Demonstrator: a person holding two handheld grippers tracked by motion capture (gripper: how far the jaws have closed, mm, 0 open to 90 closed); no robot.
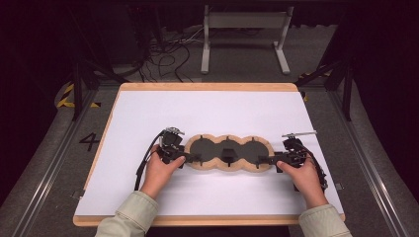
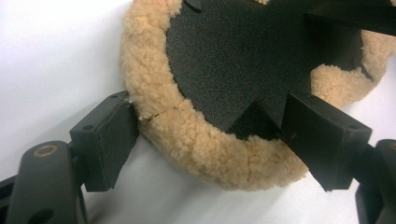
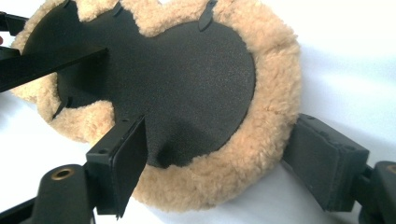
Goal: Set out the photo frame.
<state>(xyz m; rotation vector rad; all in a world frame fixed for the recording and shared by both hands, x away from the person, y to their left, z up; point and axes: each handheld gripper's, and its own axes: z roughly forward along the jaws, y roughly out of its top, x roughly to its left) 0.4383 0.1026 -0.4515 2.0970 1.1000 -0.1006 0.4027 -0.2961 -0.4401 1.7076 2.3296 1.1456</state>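
Fleecy tan wool edged a long black pad [image 1: 229,152] shaped as three joined rounds, which lay flat just below the middle of the high view, on the white sheet covering the desk [image 1: 212,111]. Its black, grainy face was turned up, and the curly tan border ran all the way round the lobes.

At the pad's left end, the left gripper [image 1: 190,159] had its fingers [image 2: 109,140] spread fairly wide across the border. In the left gripper view one finger pressed against the outer fleece at lower left, while the other sat over the black face at lower right, so the woolly rim lay between them. They straddled the rim rather than pinching it tight; a gap showed beside the inner finger.

At the pad's right end, the right gripper [image 1: 265,160] did the same in mirror. In the right gripper view one of its fingers [image 3: 122,161] rested on the black face at lower left, and the other stood just outside the fleece at lower right, close to it or barely touching. These too were well apart, with the rim between.

A hand [image 1: 159,173] in a pale sleeve held each gripper from the bottom of the high view.
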